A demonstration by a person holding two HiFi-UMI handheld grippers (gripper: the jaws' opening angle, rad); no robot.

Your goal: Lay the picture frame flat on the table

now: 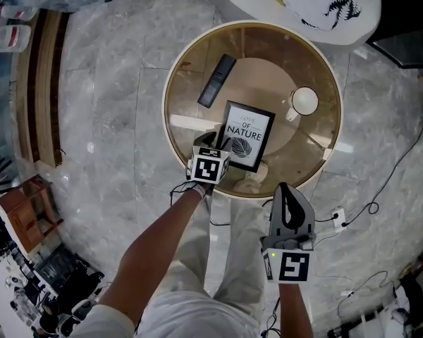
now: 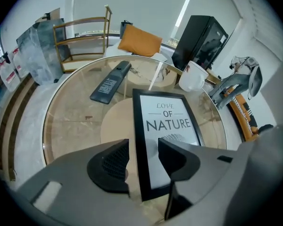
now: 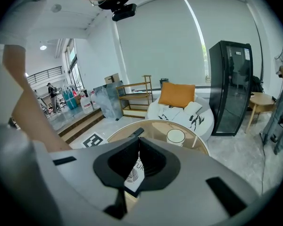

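Note:
The black picture frame (image 1: 248, 136) with the "LOVE OF NATURE" print lies flat, face up, on the round glass table (image 1: 168, 111). My left gripper (image 1: 222, 141) is at the frame's near left corner. In the left gripper view it (image 2: 144, 152) stands open, and the left border of the frame (image 2: 167, 126) runs between the jaws without either pad pressing on it. My right gripper (image 1: 285, 194) hangs off the table's near edge, above the floor. Its jaws (image 3: 139, 142) are shut with nothing in them. A strip of the frame (image 3: 134, 173) shows below their tips.
On the table a black remote (image 1: 216, 80) lies behind the frame and a white mug (image 1: 304, 101) stands to its right. A white cushioned chair (image 1: 303, 5) is beyond the table, a wooden shelf (image 1: 46, 83) at the left, and cables (image 1: 381, 189) on the floor at the right.

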